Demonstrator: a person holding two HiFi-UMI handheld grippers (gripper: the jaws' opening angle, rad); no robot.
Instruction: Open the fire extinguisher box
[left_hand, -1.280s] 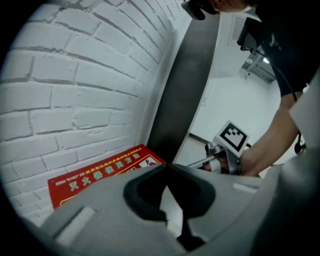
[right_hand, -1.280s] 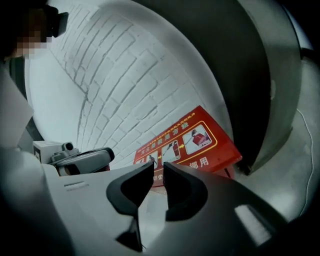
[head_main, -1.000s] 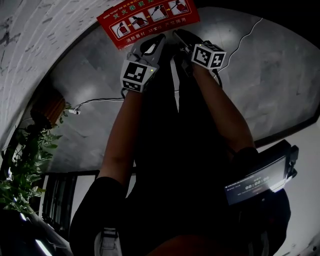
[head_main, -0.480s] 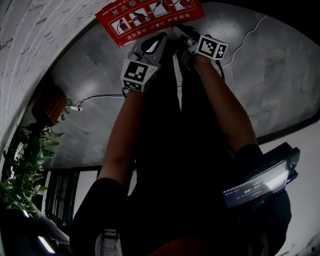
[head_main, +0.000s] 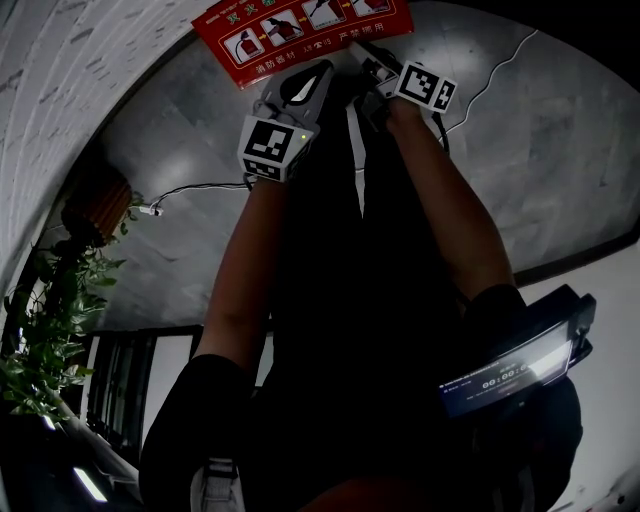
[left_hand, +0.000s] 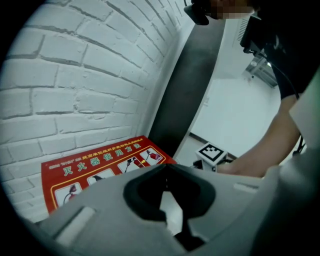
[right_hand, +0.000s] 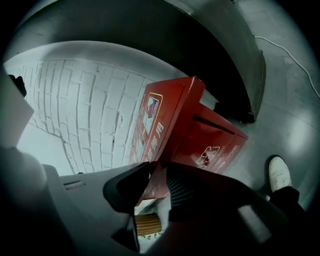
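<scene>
The red fire extinguisher box (right_hand: 215, 142) stands on the floor against a white brick wall. Its lid (right_hand: 167, 117), with printed instructions, also shows at the top of the head view (head_main: 300, 25) and in the left gripper view (left_hand: 95, 172). My right gripper (right_hand: 157, 187) has the lid's red edge between its jaws; they have just been closing and the ribbed pad (right_hand: 182, 187) presses on it. In the head view the right gripper (head_main: 362, 55) reaches the lid's near edge. My left gripper (left_hand: 166, 166) hangs beside it (head_main: 320, 72), shut on nothing, just short of the lid.
A potted plant (head_main: 50, 330) and a brown pot (head_main: 95, 215) stand at the left. White cables (head_main: 195, 190) (head_main: 490, 70) run over the grey floor. A device with a lit timer screen (head_main: 510, 365) hangs at my waist. A dark pillar (left_hand: 185, 90) rises behind the box.
My right gripper has shifted further toward the lid and rolled, its marker cube now higher and more to the right in the head view. The left gripper has stayed put.
</scene>
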